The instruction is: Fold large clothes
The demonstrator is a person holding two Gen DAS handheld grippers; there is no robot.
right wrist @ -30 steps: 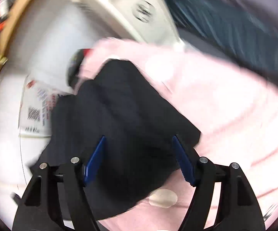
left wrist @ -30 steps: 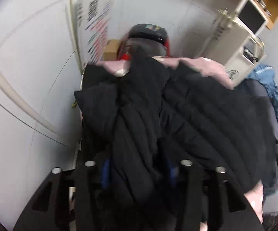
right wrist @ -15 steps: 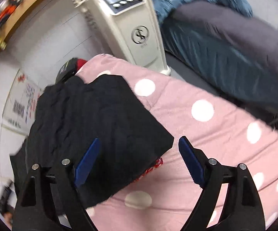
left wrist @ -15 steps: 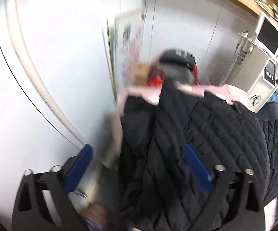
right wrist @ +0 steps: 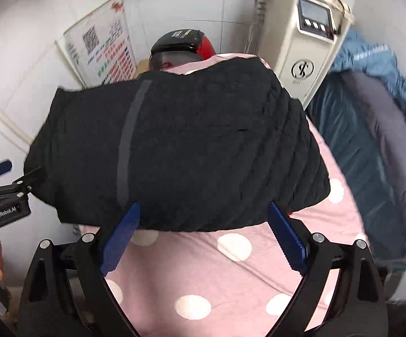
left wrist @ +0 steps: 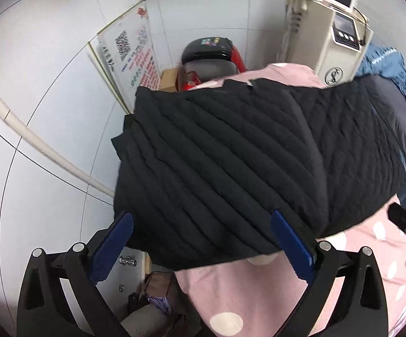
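both wide open, left claw [left wrist: 200, 248], right claw [right wrist: 203, 237], gripping nothing, black jacket [right wrist: 175, 154] beyond

Jacket [right wrist: 180, 151] lies on bedspread [right wrist: 231, 275] — machine [right wrist: 301, 45] behind, bedding [right wrist: 377, 146] right.

Black left gripper [left wrist: 200, 248] and right gripper [right wrist: 203, 237] frames, blue jaws, silver screws.

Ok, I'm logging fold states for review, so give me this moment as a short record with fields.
garment: black quilted jacket, folded into a compact bundle
surface: pink polka-dot cover
left gripper: open, empty, at the jacket's near edge
right gripper: open, empty, at the near edge
behind: cream machine, red and black helmet
right of the cover: blue bedding
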